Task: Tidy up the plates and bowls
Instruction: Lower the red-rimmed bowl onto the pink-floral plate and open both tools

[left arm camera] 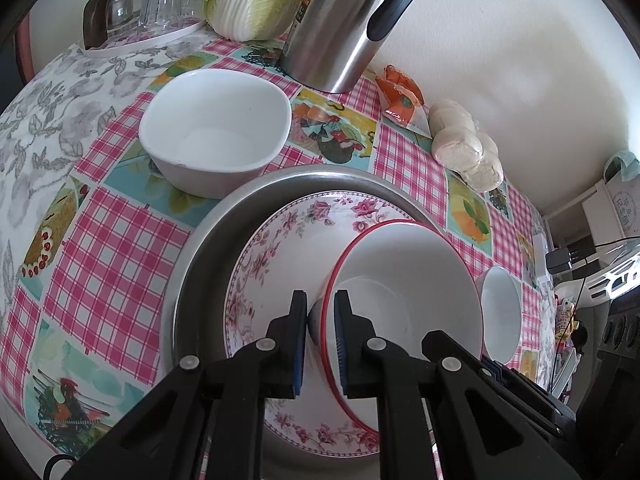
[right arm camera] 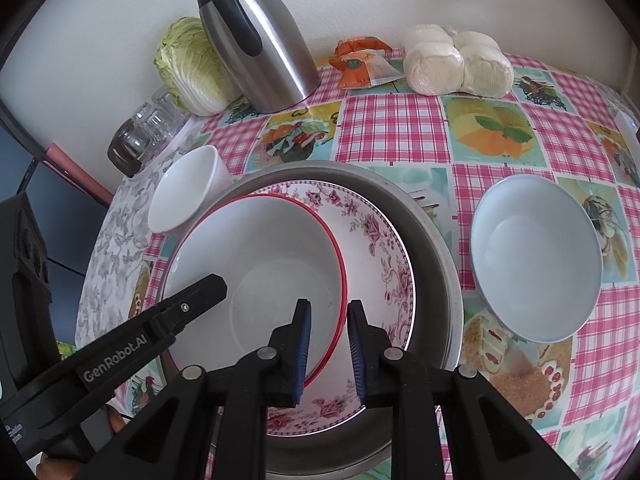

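Tongs on the left [left arm camera: 320,304] clench the near-left rim of the red-rimmed bowl [right arm camera: 256,260], which sits on the floral plate [right arm camera: 384,240], while the right tongs [right arm camera: 329,312] straddle its opposite rim, barely parted, grip uncertain.

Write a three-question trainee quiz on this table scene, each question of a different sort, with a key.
1. True or false: the red-rimmed bowl sits on the floral plate inside the metal basin.
2. Which gripper pinches the red-rimmed bowl's rim? A) left gripper B) right gripper C) neither
3. Fill in: the steel jug stands between the cabbage and the orange ____.

Key: 1 true; 2 A, the right gripper's pads straddle the rim with gaps showing; 3 packet.
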The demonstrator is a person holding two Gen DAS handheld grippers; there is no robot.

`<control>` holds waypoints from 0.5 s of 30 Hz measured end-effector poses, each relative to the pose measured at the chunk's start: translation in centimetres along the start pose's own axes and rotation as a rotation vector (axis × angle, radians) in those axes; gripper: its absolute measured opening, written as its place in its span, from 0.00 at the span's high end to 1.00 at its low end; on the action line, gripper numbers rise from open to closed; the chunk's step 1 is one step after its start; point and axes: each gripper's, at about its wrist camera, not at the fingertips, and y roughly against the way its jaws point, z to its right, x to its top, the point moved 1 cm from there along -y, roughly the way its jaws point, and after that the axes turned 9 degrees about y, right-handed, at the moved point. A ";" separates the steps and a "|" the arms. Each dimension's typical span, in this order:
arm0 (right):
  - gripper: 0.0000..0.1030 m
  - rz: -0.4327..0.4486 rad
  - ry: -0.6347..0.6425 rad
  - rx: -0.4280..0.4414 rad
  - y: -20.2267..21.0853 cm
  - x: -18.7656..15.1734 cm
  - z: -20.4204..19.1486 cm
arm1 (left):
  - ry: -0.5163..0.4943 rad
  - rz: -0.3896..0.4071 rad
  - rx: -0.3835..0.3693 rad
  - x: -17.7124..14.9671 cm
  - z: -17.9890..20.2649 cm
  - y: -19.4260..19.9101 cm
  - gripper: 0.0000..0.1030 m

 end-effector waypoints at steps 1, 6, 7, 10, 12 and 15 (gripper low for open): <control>0.79 0.000 0.000 -0.001 0.0 0.0 0.0 | -0.001 0.001 0.003 0.0 0.0 0.0 0.89; 0.79 0.012 0.002 -0.017 0.4 0.0 0.2 | 0.001 0.011 0.028 0.0 -0.1 0.2 0.85; 0.79 0.015 0.002 -0.019 0.5 0.1 0.2 | -0.002 0.015 0.031 0.0 -0.1 0.3 0.85; 0.79 0.038 0.002 -0.028 1.2 0.2 0.3 | -0.018 0.038 0.043 0.1 0.1 1.0 0.85; 0.79 0.060 0.006 -0.029 1.7 0.4 0.3 | -0.021 0.047 0.037 0.2 0.3 1.4 0.84; 0.79 0.079 0.008 -0.030 2.2 0.5 0.2 | -0.036 0.072 0.045 0.3 0.6 2.1 0.77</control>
